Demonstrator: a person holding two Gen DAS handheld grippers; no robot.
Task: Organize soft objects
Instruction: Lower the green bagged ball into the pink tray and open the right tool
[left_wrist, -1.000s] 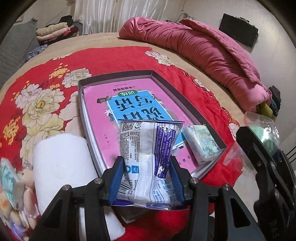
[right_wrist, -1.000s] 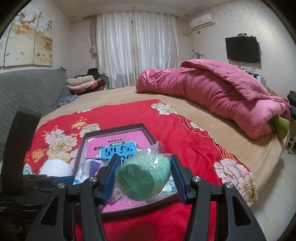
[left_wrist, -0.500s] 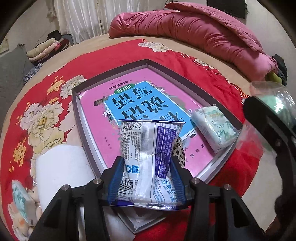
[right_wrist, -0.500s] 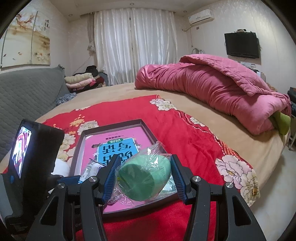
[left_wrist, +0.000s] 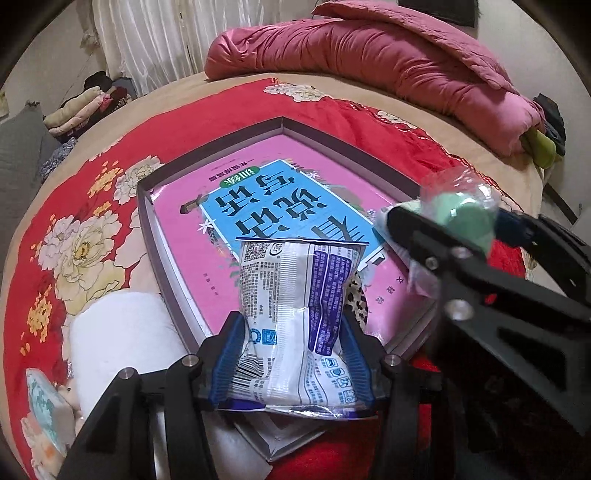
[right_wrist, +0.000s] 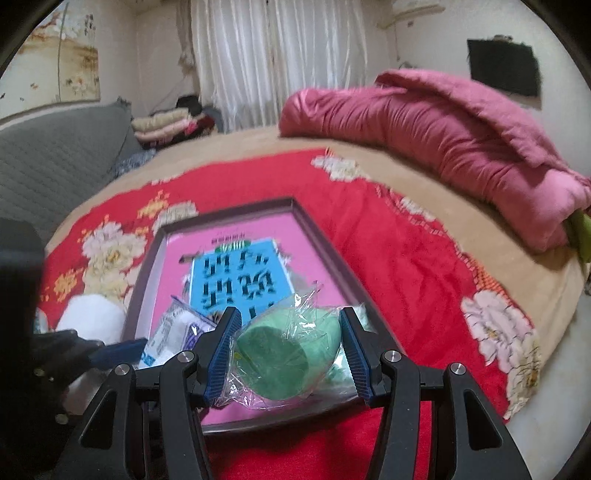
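My left gripper is shut on a white and blue soft packet and holds it over the near edge of a shallow grey box that has a pink and blue book inside. My right gripper is shut on a green soft object in clear wrap and holds it over the box's near right corner. The green object and the right gripper show at the right of the left wrist view. The packet shows at the left of the right wrist view.
The box lies on a red floral blanket on a round bed. A white soft roll and a small toy in a bag lie left of the box. A pink quilt lies at the back right. Folded clothes are behind.
Both grippers have moved forward over the box with their loads. The right gripper has come further left across the box's right corner, hiding the small pale pack that lay there.
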